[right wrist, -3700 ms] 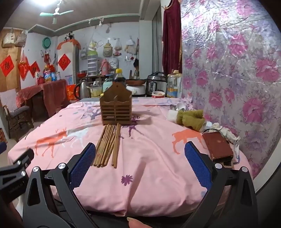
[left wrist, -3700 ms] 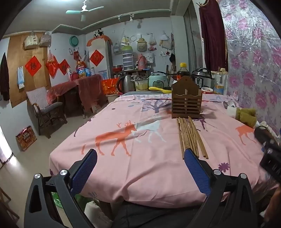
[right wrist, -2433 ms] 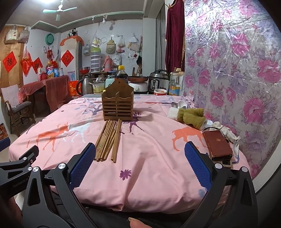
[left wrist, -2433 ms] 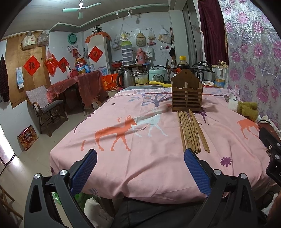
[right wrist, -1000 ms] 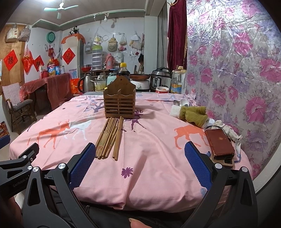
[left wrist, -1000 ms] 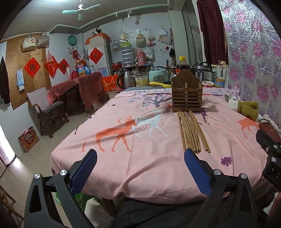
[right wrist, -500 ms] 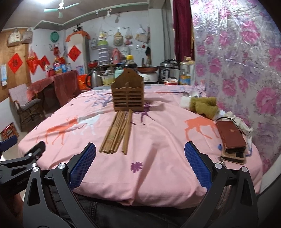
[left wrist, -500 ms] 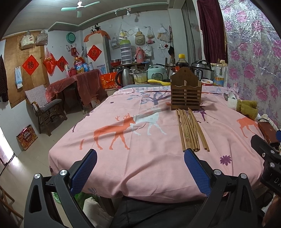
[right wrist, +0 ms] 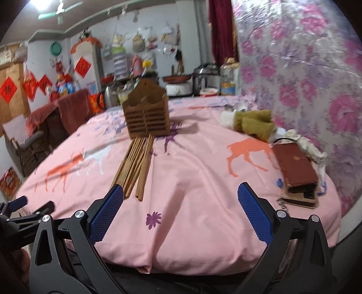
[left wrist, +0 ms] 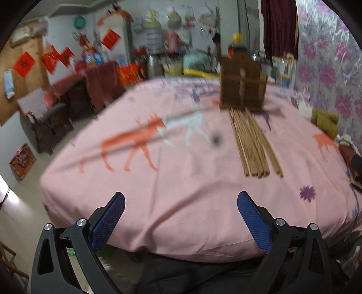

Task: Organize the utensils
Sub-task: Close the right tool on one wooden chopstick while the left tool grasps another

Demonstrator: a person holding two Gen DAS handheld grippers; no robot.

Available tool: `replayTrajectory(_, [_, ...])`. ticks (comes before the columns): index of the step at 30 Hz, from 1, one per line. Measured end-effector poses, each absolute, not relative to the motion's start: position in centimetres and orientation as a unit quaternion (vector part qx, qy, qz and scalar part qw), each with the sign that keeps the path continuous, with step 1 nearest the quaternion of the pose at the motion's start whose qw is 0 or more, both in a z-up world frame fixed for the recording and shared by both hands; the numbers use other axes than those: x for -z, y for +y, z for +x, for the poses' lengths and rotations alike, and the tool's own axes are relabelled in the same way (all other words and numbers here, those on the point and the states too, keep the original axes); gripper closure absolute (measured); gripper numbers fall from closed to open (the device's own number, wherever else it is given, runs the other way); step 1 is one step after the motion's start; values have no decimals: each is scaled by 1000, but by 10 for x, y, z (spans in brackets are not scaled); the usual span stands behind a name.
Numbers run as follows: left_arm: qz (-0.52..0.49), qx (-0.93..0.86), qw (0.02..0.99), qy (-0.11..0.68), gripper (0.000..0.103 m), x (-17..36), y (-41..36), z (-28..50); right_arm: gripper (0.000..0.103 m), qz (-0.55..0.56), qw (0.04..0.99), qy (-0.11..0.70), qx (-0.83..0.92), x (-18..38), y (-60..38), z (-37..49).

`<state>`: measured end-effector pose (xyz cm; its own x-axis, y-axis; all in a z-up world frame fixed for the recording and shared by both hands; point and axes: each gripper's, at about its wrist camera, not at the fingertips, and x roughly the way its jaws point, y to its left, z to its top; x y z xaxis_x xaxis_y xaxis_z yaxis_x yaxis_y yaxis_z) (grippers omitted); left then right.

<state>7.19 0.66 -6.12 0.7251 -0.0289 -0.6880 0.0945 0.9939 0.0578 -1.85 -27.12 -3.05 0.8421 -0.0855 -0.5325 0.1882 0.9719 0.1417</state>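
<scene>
Chopsticks [right wrist: 135,162] bundled flat, brown, tips touching slatted wooden holder [right wrist: 147,113]

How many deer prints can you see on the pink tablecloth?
3 show in the right wrist view: an orange deer at left, a white deer beside it, and an orange deer at right by the wallet. More may be hidden.

A lived-in home kitchen and dining room.
Rice cookers [right wrist: 206,77] lined the upper centre; red paper charms [right wrist: 8,89] hung upper left; a ceiling fan [right wrist: 57,13] turned overhead.
</scene>
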Motion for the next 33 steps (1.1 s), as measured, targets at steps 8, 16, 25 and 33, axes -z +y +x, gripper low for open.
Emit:
replayTrajectory(8, [89,70,907,406,5,97,-34,127,6,42,948,306,75,50,-270,25])
replayTrajectory(16, [120,101,888,432,4,117,-57,162,6,40,936,347,40,76,-271,61])
replayTrajectory(25, [45,82,878,470,4,120,-20,210,15,3,926,377,-28,98,-244,78])
replayTrajectory(33, [48,73,887,454,4,119,-19,206,31,-30,917,393,-54,107,-231,87])
